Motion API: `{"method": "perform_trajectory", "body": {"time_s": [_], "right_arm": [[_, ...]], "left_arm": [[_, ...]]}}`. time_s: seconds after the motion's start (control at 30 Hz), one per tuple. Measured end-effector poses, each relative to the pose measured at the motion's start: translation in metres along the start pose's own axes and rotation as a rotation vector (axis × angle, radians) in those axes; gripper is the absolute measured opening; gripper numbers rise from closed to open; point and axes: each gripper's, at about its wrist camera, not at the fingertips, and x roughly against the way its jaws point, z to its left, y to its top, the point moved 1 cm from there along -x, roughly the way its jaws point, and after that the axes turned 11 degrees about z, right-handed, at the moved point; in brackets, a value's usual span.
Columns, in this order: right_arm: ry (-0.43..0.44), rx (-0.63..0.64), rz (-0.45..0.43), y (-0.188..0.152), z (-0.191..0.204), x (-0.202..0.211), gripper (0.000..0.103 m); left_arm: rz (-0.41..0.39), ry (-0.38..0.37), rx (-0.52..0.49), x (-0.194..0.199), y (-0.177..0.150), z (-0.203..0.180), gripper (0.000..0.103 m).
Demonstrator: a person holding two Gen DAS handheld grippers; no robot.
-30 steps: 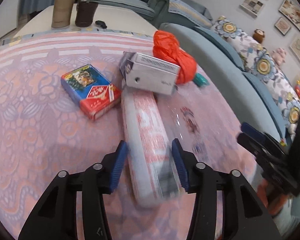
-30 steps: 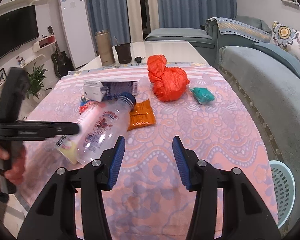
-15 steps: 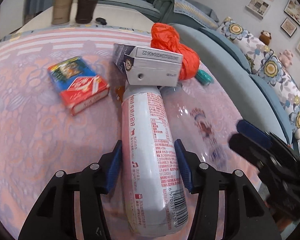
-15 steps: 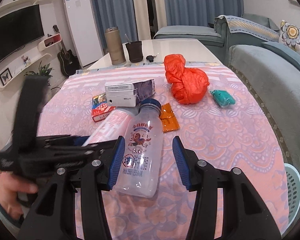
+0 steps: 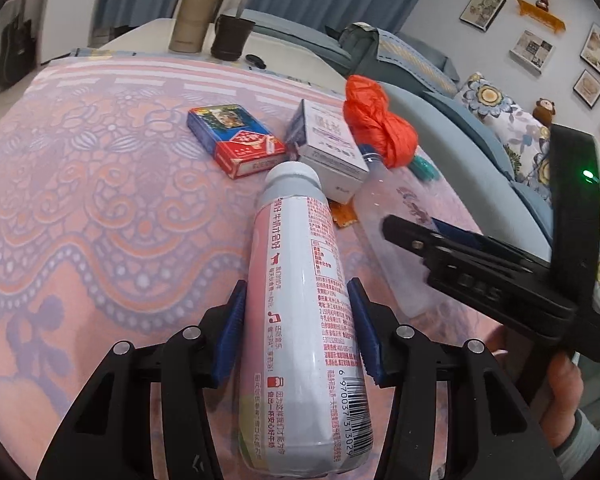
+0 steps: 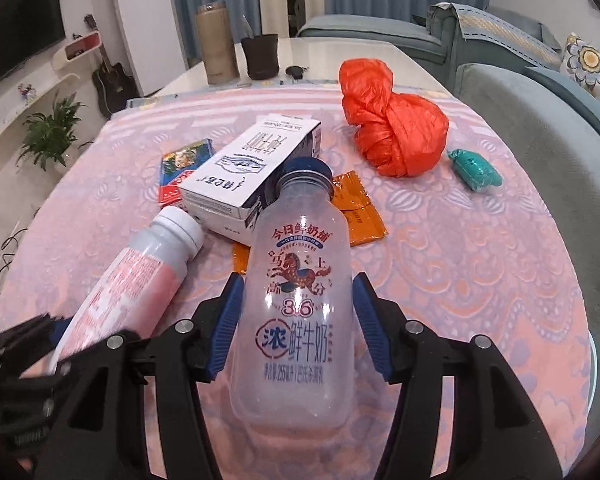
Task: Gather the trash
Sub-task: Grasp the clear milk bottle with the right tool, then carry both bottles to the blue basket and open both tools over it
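Two bottles [image 6: 296,292] [image 6: 140,276]; two boxes [image 6: 244,176] [image 6: 184,168]; one orange bag [image 6: 392,128]; one teal wad [image 6: 476,170]; one orange sachet [image 6: 356,208]; one flask [image 6: 216,44]; one dark cup [image 6: 262,56]; two grippers [image 5: 298,332] [image 6: 296,326].

Left gripper [image 5: 298,330] is advancing over the pink bottle [image 5: 300,320] — body now lying between its blue pads, where a second ago only the bottom end was reaching them. Right gripper [image 6: 296,322] is coming in from bare cloth onto the clear milk bottle [image 6: 296,280]; its jaws have just been opening, bottle now sitting between them. Both bottles are appearing larger and nearer — the grippers closing toward each other.
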Motion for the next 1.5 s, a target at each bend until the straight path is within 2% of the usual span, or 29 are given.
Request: {"method": "perform_trajectory", "body": {"time_s": [0.17, 0.43, 0.5, 0.57, 0.63, 0.73, 0.87, 0.9, 0.97, 1.0, 1.03, 1.17, 1.3, 1.5], "right_arm": [[0.023, -0.010, 0.032, 0.002, -0.005, -0.010, 0.054], [0.067, -0.013, -0.032, -0.011, -0.017, 0.011, 0.052], [0.088, -0.019, -0.051, -0.016, -0.024, 0.023, 0.052], [0.074, -0.020, -0.066, -0.021, -0.030, 0.033, 0.052], [0.065, -0.026, -0.064, -0.027, -0.039, 0.039, 0.052], [0.054, -0.049, -0.042, -0.040, -0.056, 0.042, 0.052], [0.042, -0.061, -0.001, -0.056, -0.072, 0.037, 0.052], [0.047, -0.071, 0.010, -0.059, -0.076, 0.035, 0.052], [0.069, -0.093, 0.018, -0.064, -0.083, 0.034, 0.052], [0.079, -0.100, 0.017, -0.066, -0.084, 0.034, 0.052], [0.101, -0.114, 0.016, -0.067, -0.088, 0.035, 0.052], [0.163, -0.163, -0.026, -0.070, -0.105, 0.049, 0.052], [0.161, -0.216, -0.115, -0.072, -0.128, 0.081, 0.052], [0.050, -0.312, -0.230, -0.082, -0.175, 0.125, 0.052]], "left_arm": [[-0.023, -0.012, 0.005, 0.002, -0.001, -0.005, 0.047], [-0.059, -0.028, 0.002, 0.011, -0.001, -0.013, 0.047], [-0.041, -0.021, -0.021, 0.010, -0.001, -0.020, 0.047], [0.022, -0.008, -0.050, 0.003, -0.002, -0.027, 0.047], [0.051, 0.015, -0.068, 0.001, -0.008, -0.031, 0.047], [0.103, 0.006, -0.084, -0.005, -0.011, -0.036, 0.047], [0.127, -0.015, -0.066, -0.012, -0.002, -0.040, 0.063], [0.145, -0.022, -0.058, -0.016, 0.001, -0.040, 0.063], [0.182, 0.008, -0.058, -0.027, 0.005, -0.042, 0.057], [0.179, 0.045, -0.074, -0.030, 0.007, -0.045, 0.046], [0.185, 0.065, -0.088, -0.032, 0.009, -0.048, 0.046], [0.150, -0.005, -0.094, -0.026, 0.009, -0.062, 0.045], [0.071, -0.071, -0.157, -0.011, 0.015, -0.099, 0.045], [-0.016, -0.156, -0.269, -0.004, 0.035, -0.181, 0.045]]}}
